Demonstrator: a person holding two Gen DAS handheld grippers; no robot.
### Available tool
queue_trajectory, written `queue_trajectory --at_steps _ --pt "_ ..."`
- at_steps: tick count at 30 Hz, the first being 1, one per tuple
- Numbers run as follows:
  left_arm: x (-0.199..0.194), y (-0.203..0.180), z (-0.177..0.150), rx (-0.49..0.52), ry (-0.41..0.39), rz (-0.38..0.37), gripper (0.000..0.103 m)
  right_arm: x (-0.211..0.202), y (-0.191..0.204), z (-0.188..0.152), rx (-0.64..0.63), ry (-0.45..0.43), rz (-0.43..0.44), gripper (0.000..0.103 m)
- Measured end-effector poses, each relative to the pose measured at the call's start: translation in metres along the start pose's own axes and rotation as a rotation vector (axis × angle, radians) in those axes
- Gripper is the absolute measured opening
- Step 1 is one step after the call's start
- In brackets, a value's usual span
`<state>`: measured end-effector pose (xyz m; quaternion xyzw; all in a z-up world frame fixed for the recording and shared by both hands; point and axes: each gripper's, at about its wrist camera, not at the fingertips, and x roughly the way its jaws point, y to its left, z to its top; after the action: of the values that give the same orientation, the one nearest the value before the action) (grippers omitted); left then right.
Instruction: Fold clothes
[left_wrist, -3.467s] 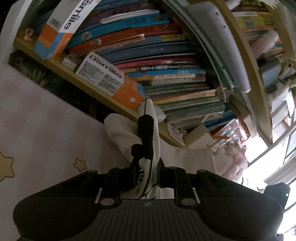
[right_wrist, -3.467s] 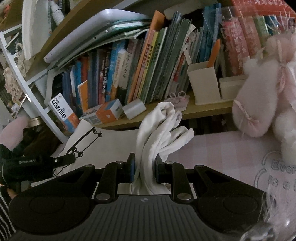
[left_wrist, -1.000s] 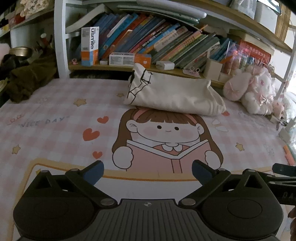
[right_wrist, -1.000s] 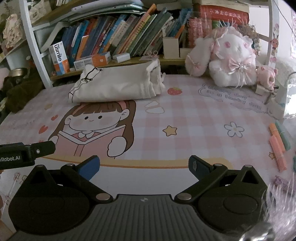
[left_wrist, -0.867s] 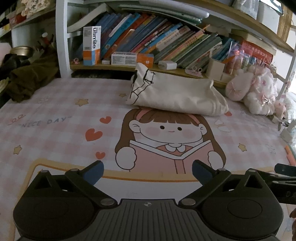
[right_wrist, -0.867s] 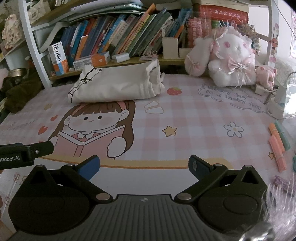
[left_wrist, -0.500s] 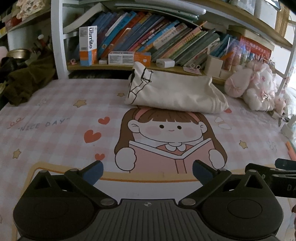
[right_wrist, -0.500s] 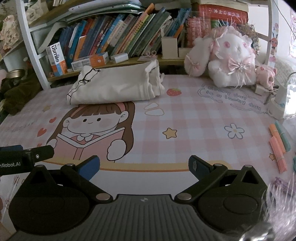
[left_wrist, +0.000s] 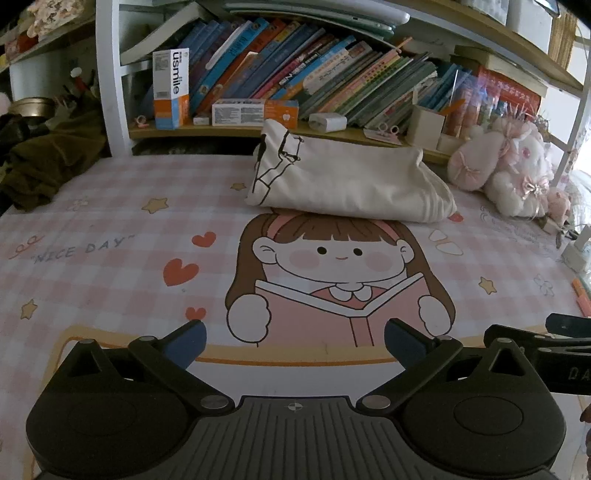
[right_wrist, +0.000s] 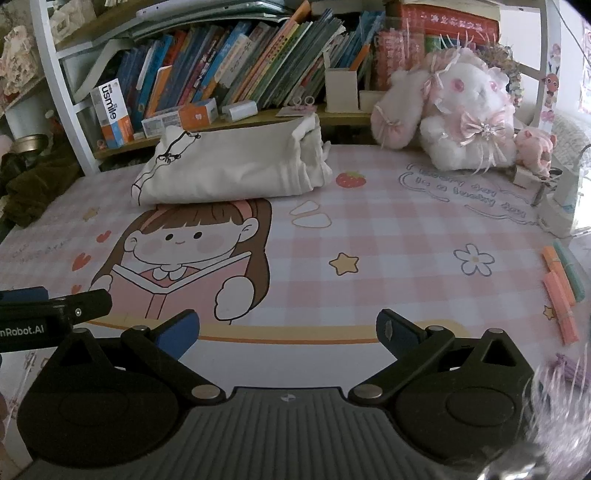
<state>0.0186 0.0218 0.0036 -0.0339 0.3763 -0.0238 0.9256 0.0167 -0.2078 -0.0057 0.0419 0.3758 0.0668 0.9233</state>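
Note:
A folded cream garment (left_wrist: 347, 182) with a black line drawing lies at the far side of the pink checked mat (left_wrist: 110, 236), just below the bookshelf; in the right wrist view the garment (right_wrist: 232, 168) shows its layered folds on the right end. My left gripper (left_wrist: 295, 339) is open, well back from the garment, over the mat's near edge. My right gripper (right_wrist: 288, 330) is also open, with nothing between its fingers. Each gripper's body shows at the edge of the other's view.
A shelf of books (left_wrist: 314, 81) and boxes runs behind the garment. Plush toys (right_wrist: 461, 107) sit at the back right. A dark olive cloth (left_wrist: 44, 162) lies at the far left. Pink and green markers (right_wrist: 561, 280) rest on the mat's right side.
3.5 s ago both grippers were shut on the cream garment by the shelf. They have since let go, opened and drawn back to the mat's near edge. Over the last second, almost nothing moved.

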Motion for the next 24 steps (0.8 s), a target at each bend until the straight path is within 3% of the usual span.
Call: queue_trajectory --at_steps 24 --pt "0.0040 0.0017 0.0031 0.001 0.003 -0.007 0.103 0.0053 0.0030 0.0006 -0.006 0.006 -0.007 0.103"
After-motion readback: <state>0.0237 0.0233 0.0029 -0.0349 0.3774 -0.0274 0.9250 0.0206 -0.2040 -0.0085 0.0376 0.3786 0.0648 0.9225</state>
